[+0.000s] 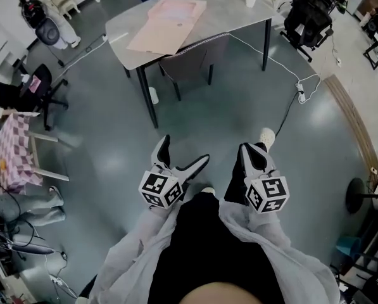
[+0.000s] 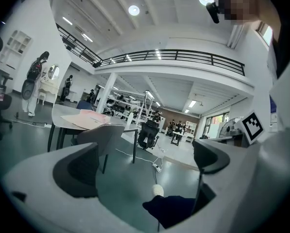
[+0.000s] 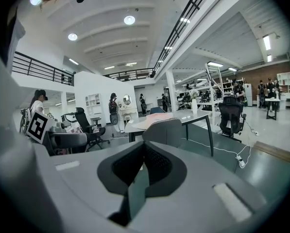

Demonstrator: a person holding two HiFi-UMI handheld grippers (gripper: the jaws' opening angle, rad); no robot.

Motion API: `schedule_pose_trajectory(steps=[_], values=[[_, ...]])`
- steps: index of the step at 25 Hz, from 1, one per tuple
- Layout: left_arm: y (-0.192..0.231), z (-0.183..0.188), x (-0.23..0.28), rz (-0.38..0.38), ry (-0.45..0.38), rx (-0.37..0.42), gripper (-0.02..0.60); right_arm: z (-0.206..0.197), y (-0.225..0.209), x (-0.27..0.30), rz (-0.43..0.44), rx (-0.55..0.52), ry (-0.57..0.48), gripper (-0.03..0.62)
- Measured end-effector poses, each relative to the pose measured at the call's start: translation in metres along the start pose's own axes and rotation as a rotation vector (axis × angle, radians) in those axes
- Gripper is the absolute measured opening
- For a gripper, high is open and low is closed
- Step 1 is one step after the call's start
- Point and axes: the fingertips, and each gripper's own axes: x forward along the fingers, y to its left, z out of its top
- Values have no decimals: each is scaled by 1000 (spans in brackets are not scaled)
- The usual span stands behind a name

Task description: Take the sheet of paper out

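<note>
Pink folder (image 1: 170,24), left hand-held gripper (image 2: 145,152) spread, empty

Open-plan office hall with a mezzanine

In the head view, a grey table (image 1: 239,8) stood at top centre on a polished floor (image 1: 226,125). A black office chair (image 1: 308,19) was at the upper right, with a power strip (image 1: 301,95) and its cable lower down. The left gripper view showed a railed balcony (image 2: 183,57) across the middle, round ceiling lights (image 2: 133,9) at the top, and shelving (image 2: 135,106) with more desks below the balcony. People (image 3: 114,108) stood left of centre in the right gripper view.
</note>
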Motion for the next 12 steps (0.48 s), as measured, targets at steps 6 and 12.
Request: schedule_pose_trajectory(steps=[6,12], values=[[11,3,14,20,-11,-3,601,0,-7,18,21,9,9,8],[39,11,51,63,-15,-10,601,8,-31,63,59,12,31,8]])
